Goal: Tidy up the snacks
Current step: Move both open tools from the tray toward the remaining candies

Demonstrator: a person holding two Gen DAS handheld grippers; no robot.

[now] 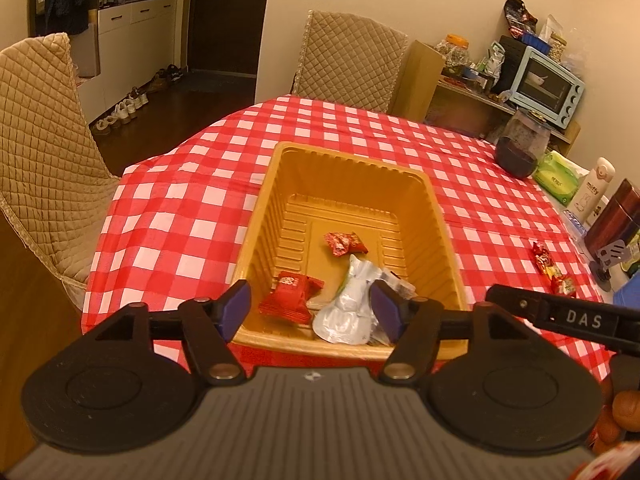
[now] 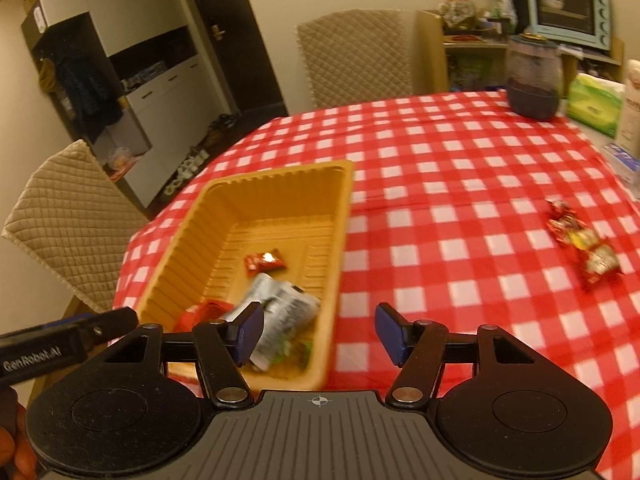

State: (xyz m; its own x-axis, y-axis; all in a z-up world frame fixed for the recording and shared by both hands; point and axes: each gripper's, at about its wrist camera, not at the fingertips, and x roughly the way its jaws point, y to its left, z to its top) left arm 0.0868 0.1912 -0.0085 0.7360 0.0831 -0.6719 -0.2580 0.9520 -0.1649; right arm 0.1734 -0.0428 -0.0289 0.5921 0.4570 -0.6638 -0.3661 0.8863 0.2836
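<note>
Item: yellow plastic tray [image 1: 436, 216], ribbed walls, sitting on a red-and-white checked tablecloth [image 1: 192, 208] at the centre of the left wrist view.

Contents of the tray: one small red candy [image 1: 345, 243] lying toward the middle of the floor; one flat red packet [image 1: 289, 297] lying at 7 o'clock from it, near the front wall; one silver foil pouch [image 1: 349, 305] lying just beside the red packet on its 3 o'clock side, with a further wrapper partly hidden under it.

Outside the tray: a cluster of red and yellow wrapped candies [image 2: 582, 242] lying on the cloth, well apart from the tray at 3 o'clock in the right wrist view.

Left gripper [image 1: 310, 307]: hovering over the front end of the tray, jaws standing about half open, gripping nothing; the silver pouch is showing between the blue pads [image 1: 236, 310] but lying below them.

Right gripper [image 2: 318, 330]: hanging over the tray's right-hand rim, jaws about half open and empty.

Background: two quilted chairs [image 1: 348, 56]; a dark jar [image 1: 520, 146] at 1 o'clock.
</note>
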